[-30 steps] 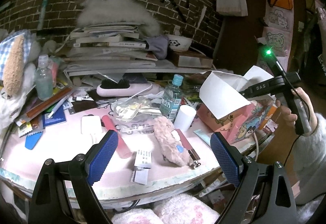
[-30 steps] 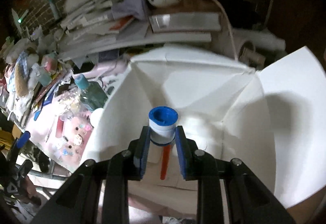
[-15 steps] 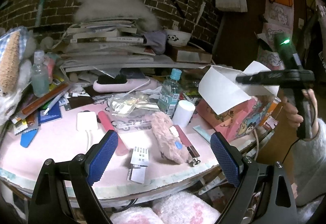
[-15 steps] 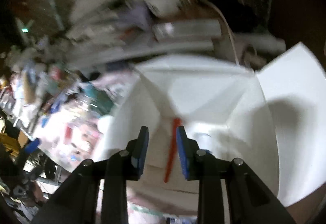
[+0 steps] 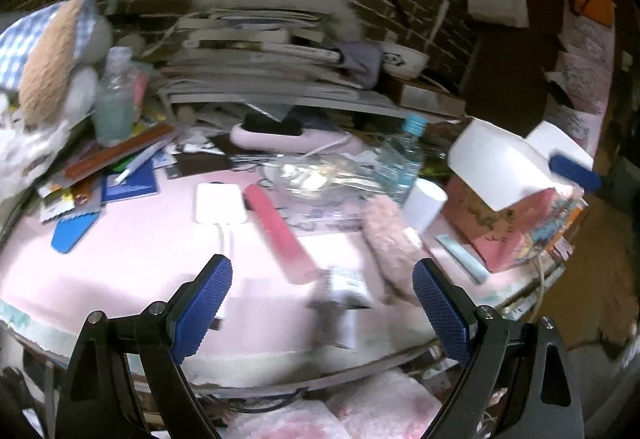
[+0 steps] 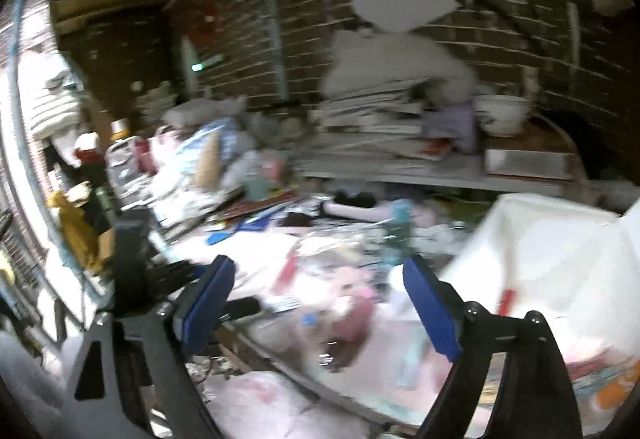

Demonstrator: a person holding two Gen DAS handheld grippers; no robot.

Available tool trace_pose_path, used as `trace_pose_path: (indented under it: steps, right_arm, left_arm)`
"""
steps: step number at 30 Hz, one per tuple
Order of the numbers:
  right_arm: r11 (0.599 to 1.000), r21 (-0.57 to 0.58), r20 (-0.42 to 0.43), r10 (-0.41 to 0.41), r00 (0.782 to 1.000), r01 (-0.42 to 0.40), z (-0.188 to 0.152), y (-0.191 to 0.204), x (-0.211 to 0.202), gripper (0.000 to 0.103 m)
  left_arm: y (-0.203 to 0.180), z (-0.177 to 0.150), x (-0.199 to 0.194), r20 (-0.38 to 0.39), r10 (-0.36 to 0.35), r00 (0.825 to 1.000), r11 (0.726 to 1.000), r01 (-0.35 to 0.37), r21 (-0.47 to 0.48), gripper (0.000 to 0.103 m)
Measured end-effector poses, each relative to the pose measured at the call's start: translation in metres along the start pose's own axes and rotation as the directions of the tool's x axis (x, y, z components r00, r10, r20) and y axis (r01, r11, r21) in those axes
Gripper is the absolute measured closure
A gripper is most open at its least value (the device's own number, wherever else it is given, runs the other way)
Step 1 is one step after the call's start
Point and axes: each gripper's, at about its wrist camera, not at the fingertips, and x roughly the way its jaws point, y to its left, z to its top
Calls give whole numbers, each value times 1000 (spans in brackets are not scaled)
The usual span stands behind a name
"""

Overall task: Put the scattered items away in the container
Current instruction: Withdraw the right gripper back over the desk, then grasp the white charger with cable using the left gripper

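The container is a pink printed box (image 5: 504, 231) with white flaps at the table's right end; its white inside (image 6: 560, 247) holds a red stick (image 6: 506, 297). On the pink tabletop (image 5: 132, 263) lie a pink tube (image 5: 276, 231), a fluffy pink pouch (image 5: 388, 235), a white power bank (image 5: 220, 203), a white cylinder (image 5: 424, 203), a water bottle (image 5: 400, 163) and small card packets (image 5: 346, 283). My left gripper (image 5: 320, 271) hangs open over the front edge, empty. My right gripper (image 6: 319, 267) is left of the box, jaws opening, nothing between them. One of its blue pads (image 5: 574, 171) shows above the box.
A tall stack of books (image 5: 260, 51) with a white bowl (image 5: 404, 57) lines the back under a brick wall. Pens, packets and a blue tag (image 5: 74, 231) crowd the left side beside a plush toy (image 5: 48, 55). Pink fluffy fabric (image 5: 360, 411) lies below the table edge.
The right gripper let go of the blue-capped white roll inside the box, opened wide and swung left toward the table. The left gripper sank closer to the tabletop.
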Motion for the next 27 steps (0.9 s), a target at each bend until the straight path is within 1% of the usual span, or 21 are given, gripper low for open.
trace_pose_path:
  steps: [3, 4, 7, 10, 12, 14, 15, 17, 21, 23, 27]
  right_arm:
    - [999, -4, -6, 33, 999, -33, -19, 10, 11, 18]
    - [999, 6, -16, 48, 999, -48, -25, 11, 15, 18]
    - [996, 38, -49, 82, 995, -81, -43, 12, 30, 18]
    - [996, 42, -74, 83, 994, -80, -56, 13, 37, 18]
    - [996, 41, -84, 85, 993, -81, -61, 13, 39, 18]
    - [995, 38, -93, 95, 991, -91, -64, 13, 40, 18]
    - [995, 38, -94, 98, 991, -95, -66, 13, 40, 18]
    - [994, 40, -95, 105, 990, -101, -68, 12, 39, 18]
    - [992, 51, -98, 119, 988, -114, -70, 10, 37, 18]
    - [991, 54, -99, 125, 987, -120, -70, 10, 37, 18]
    - [990, 57, -102, 132, 986, -126, -70, 9, 37, 18]
  left_arm:
    - [13, 3, 3, 32, 20, 999, 1000, -19, -16, 13]
    - [18, 6, 6, 37, 36, 999, 999, -35, -23, 13]
    - [27, 14, 18, 34, 85, 996, 996, -84, -23, 13]
    - [35, 25, 33, 7, 130, 992, 992, -130, -2, 14]
    - [38, 29, 40, -8, 143, 990, 990, -143, 11, 19]
    - [39, 33, 49, -31, 166, 986, 986, -165, 32, 29]
    - [39, 35, 55, -49, 180, 983, 983, -177, 48, 31]
    - [40, 35, 63, -75, 215, 974, 975, -209, 78, 42]
    - [45, 38, 65, -76, 237, 968, 970, -232, 66, 47]
    - [47, 40, 65, -74, 239, 968, 970, -234, 68, 47]
    - [46, 42, 74, -102, 260, 960, 963, -250, 98, 47]
